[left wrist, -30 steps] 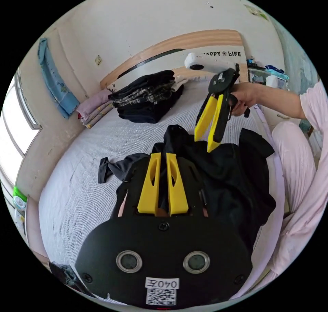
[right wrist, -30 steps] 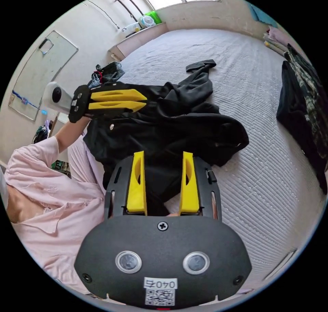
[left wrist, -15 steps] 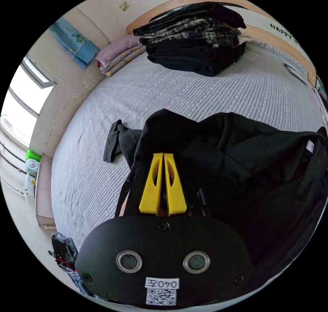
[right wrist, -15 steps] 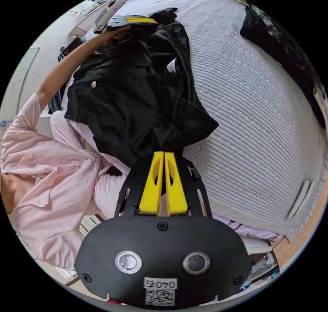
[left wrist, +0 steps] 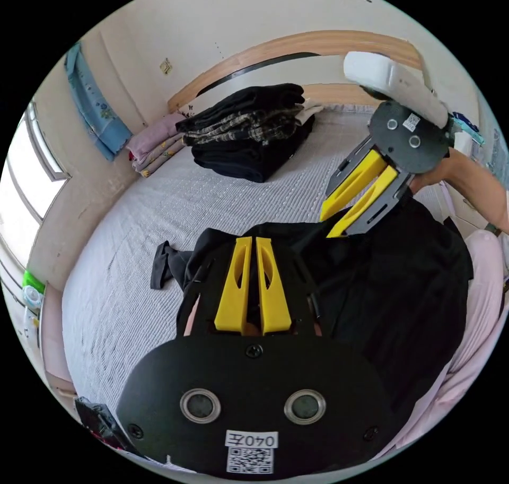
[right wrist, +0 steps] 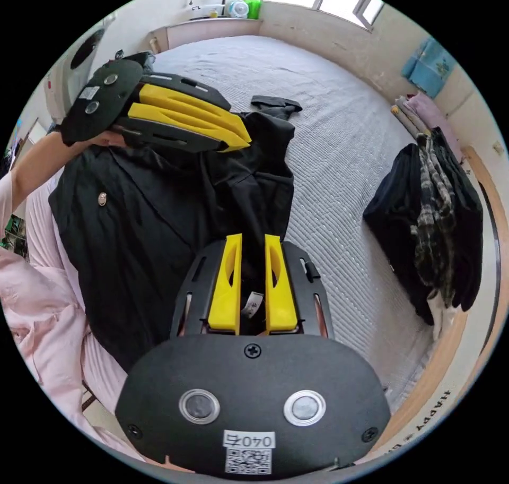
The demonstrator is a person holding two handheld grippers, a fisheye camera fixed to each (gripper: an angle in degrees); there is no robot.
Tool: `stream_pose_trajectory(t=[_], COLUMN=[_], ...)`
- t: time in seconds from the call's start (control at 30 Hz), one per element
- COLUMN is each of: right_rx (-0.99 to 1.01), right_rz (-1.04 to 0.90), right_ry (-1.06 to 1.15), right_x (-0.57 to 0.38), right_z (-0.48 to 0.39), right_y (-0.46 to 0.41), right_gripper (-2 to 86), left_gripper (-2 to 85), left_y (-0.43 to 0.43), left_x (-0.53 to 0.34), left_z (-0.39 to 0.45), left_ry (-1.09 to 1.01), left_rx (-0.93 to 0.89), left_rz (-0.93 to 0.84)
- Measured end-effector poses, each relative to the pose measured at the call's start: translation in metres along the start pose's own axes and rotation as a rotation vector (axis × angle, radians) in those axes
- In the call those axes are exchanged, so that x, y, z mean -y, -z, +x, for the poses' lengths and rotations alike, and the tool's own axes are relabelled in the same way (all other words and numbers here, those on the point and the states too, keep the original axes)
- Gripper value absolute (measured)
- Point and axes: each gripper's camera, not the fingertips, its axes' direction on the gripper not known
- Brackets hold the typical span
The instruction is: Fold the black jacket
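Observation:
The black jacket point(left wrist: 403, 293) hangs bunched between both grippers over the bed's near edge, in front of a person in pink. My left gripper point(left wrist: 253, 240) is shut on a fold of it, jaws almost touching. From the right gripper view, that left gripper point(right wrist: 244, 136) pinches the cloth at the upper left. My right gripper point(right wrist: 253, 237) grips a thicker part of the jacket point(right wrist: 148, 229), with a white label and black cloth between its jaws. The right gripper point(left wrist: 328, 226) reaches in from the upper right of the left gripper view. One sleeve point(left wrist: 161, 258) trails on the bed.
The grey quilted bed point(left wrist: 185, 202) stretches beyond the jacket. A pile of folded dark and plaid clothes point(left wrist: 249, 128) sits near the wooden headboard point(left wrist: 297, 49), with folded pink linens point(left wrist: 154, 147) beside it. The person's pink sleeve point(right wrist: 32, 303) is close on the left.
The two grippers have come closer together, with the jacket gathered between them. The right gripper's jaws, fully together half a second ago, now stand slightly apart around cloth.

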Motion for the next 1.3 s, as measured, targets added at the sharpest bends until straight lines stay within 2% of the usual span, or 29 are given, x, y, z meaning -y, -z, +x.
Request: stream_pose_trajectory(t=[0.07, 0.13, 0.2, 0.3, 0.37, 0.43, 0.53, 0.63, 0.83, 0.97, 1.03, 1.07, 1.17, 1.3], right_rx=[-0.146, -0.308, -0.384, -0.179, 0.024, 0.108, 0.142, 0.109, 0.148, 0.145, 0.169, 0.185, 0.265, 0.353], right_rz=[-0.148, -0.181, -0.144, 0.023, -0.061, -0.126, 0.022, 0.13, 0.141, 0.088, 0.094, 0.112, 0.198, 0.255], right_ry=[0.088, 0.108, 0.017, -0.294, -0.416, -0.51, -0.609, -0.572, -0.448, -0.443, -0.444, -0.449, -0.438, -0.48], right_x=[0.018, 0.014, 0.002, -0.036, -0.062, -0.081, -0.113, -0.126, -0.128, -0.142, -0.15, -0.156, -0.166, -0.168], right_z=[-0.005, 0.003, 0.027, 0.09, 0.127, 0.146, 0.163, 0.152, 0.124, 0.126, 0.132, 0.137, 0.151, 0.177], right_y=[-0.024, -0.026, -0.013, 0.004, -0.026, -0.041, -0.012, 0.021, 0.014, -0.011, -0.016, -0.017, -0.015, -0.031], right_gripper=[2.1, -0.1, -0.5, -0.3, 1.2, 4.1, 5.6, 1.9, -0.8, -1.0, -1.0, -1.0, -1.0, -0.9], left_gripper=[-1.0, -0.9, -0.9, -0.8, -0.8, -0.8, -0.7, -0.2, 7.2, 8.5, 5.4, 1.0, -0.5, -0.8], left_y=[0.002, 0.003, 0.003, -0.014, -0.029, -0.034, -0.031, -0.037, -0.09, -0.152, -0.166, -0.162, -0.119, -0.034], left_x=[-0.001, -0.002, -0.007, -0.014, -0.017, -0.018, -0.011, 0.011, 0.1, 0.137, 0.14, 0.141, 0.145, 0.128], left_z=[-0.009, -0.012, -0.009, 0.003, 0.009, 0.014, 0.014, 0.003, -0.045, -0.07, -0.07, -0.068, -0.053, 0.003], left_ry=[0.019, 0.009, -0.032, -0.059, -0.05, -0.057, -0.08, -0.079, 0.086, 0.169, 0.164, 0.143, 0.022, -0.283], left_rx=[0.012, 0.025, 0.014, 0.016, 0.011, 0.018, 0.04, 0.045, -0.225, -0.476, -0.569, -0.54, -0.502, -0.367], left_rz=[-0.005, -0.012, -0.013, -0.044, -0.083, -0.092, -0.068, -0.043, -0.097, -0.35, -0.41, -0.396, -0.253, 0.026])
